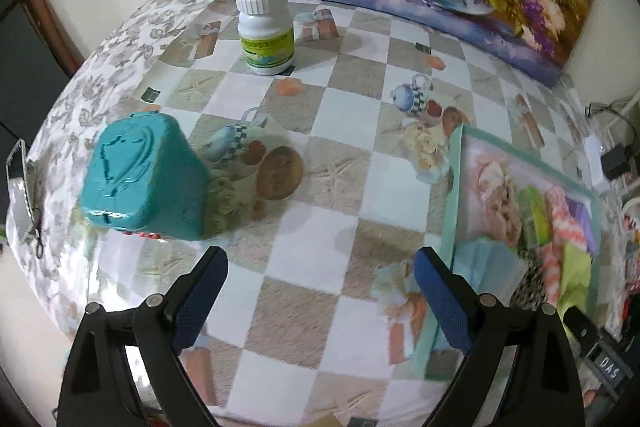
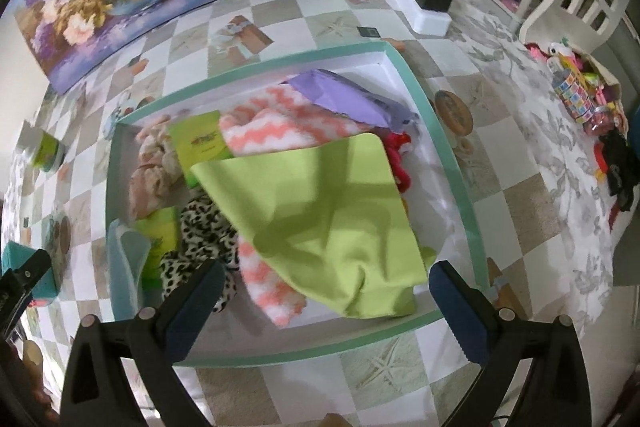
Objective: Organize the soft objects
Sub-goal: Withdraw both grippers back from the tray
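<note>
Right wrist view: fingers (image 2: 326, 297) spread wide over green cloth (image 2: 320, 223).

Checkered table (image 1: 320, 327) with teal box (image 1: 144, 175), bottle (image 1: 265, 31), tray (image 2: 436, 115).

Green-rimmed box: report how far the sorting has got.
Done: the box already holds the lime cloth, pink zigzag fabric, leopard fabric and purple item. In hand: nothing; left gripper and right gripper are open. Left: no loose soft items are clearly visible.
</note>
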The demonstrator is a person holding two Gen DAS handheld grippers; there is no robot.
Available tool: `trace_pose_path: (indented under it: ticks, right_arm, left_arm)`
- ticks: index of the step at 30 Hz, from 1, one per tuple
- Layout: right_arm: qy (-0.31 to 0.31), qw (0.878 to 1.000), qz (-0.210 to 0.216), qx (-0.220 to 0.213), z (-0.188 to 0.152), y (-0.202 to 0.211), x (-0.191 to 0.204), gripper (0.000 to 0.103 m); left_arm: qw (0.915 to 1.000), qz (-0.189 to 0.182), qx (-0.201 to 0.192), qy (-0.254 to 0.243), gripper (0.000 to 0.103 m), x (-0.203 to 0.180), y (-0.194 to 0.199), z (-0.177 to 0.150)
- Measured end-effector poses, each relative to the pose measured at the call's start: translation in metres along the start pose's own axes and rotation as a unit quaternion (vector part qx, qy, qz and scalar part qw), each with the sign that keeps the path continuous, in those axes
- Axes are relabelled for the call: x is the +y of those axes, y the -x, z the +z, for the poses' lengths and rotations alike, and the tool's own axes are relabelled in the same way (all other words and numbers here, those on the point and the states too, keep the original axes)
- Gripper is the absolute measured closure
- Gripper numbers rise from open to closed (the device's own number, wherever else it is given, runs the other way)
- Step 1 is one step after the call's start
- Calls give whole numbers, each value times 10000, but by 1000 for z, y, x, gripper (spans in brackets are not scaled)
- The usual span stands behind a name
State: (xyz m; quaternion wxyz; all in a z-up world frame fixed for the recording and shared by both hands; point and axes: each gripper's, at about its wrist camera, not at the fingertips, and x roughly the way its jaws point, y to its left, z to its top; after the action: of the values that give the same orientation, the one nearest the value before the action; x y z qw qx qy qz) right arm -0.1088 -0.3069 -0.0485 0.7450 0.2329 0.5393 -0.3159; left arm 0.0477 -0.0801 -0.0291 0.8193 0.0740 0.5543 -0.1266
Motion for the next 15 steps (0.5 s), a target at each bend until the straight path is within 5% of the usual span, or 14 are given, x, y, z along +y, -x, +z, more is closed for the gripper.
trace_pose_path:
  ticks: [15]
  right_arm:
    - [597,9977,239,-208,-41,27,38,0]
  left_arm:
    - [9993,321,-13,-170,9,19,33,-33]
